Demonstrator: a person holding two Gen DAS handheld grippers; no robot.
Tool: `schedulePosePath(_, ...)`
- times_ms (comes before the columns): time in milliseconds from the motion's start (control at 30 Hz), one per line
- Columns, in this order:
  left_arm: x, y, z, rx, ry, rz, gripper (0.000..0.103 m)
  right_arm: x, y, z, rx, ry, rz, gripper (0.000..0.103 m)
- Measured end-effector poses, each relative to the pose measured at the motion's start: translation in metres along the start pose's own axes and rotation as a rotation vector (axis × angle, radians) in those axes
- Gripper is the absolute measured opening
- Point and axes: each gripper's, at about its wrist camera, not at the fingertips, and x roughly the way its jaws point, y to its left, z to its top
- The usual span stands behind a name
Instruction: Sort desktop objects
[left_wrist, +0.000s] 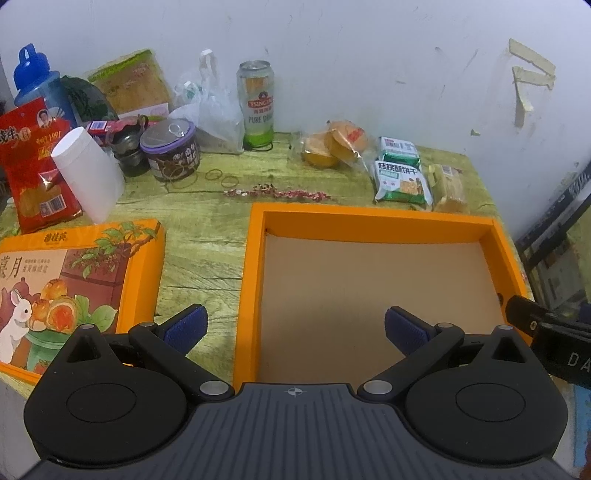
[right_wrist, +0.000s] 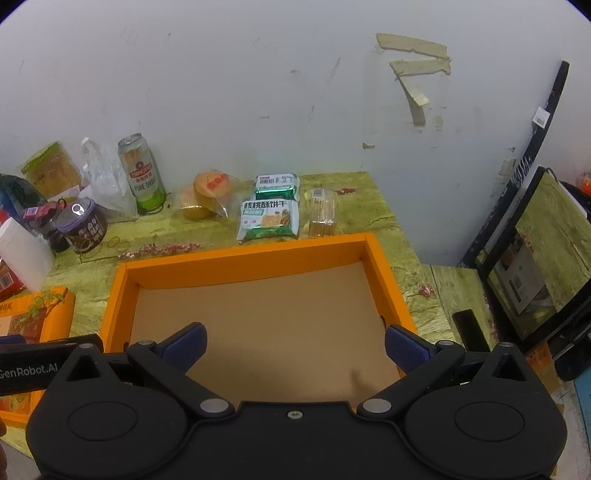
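Both grippers hover over the near edge of the tabletop (left_wrist: 207, 236), a green-yellow wood-grain surface set against a scuffed white wall (left_wrist: 369, 55). The left gripper (left_wrist: 295, 326) has its jaws spread wide with nothing between them, and the right gripper (right_wrist: 295, 349) likewise holds its jaws spread and empty.

Below both sits the open orange cardboard box with a bare brown floor (left_wrist: 369, 221), near the right edge of the tabletop. Its orange illustrated lid (left_wrist: 92, 266) lies flat at the near left.

Just behind the box's far wall, toward the far right corner, lie two green-and-white biscuit packets (left_wrist: 400, 181), one behind the other, a clear pack of pale stick snacks (left_wrist: 448, 184) just to their right, and a clear bag of round yellow cakes (left_wrist: 336, 144) to their left.

Along the far edge a tall green-and-white beer can (left_wrist: 256, 103) stands upright beside a crumpled white plastic bag (left_wrist: 214, 110). Further left crowd a purple-lidded dark tub (left_wrist: 170, 147), a white plastic cup turned upside down (left_wrist: 88, 173), a red snack bag (left_wrist: 33, 166) and a blue bottle (left_wrist: 35, 77). Rubber bands (left_wrist: 221, 177) lie loose in front of the tub.
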Motion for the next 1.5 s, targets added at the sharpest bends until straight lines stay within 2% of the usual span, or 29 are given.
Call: schedulePosePath(1500,0.0076,-0.0004,0.0032,-0.009,0.032,0.019,0.103,0.0081,0.0024,0.0015,-0.025,0.02,0.001,0.103)
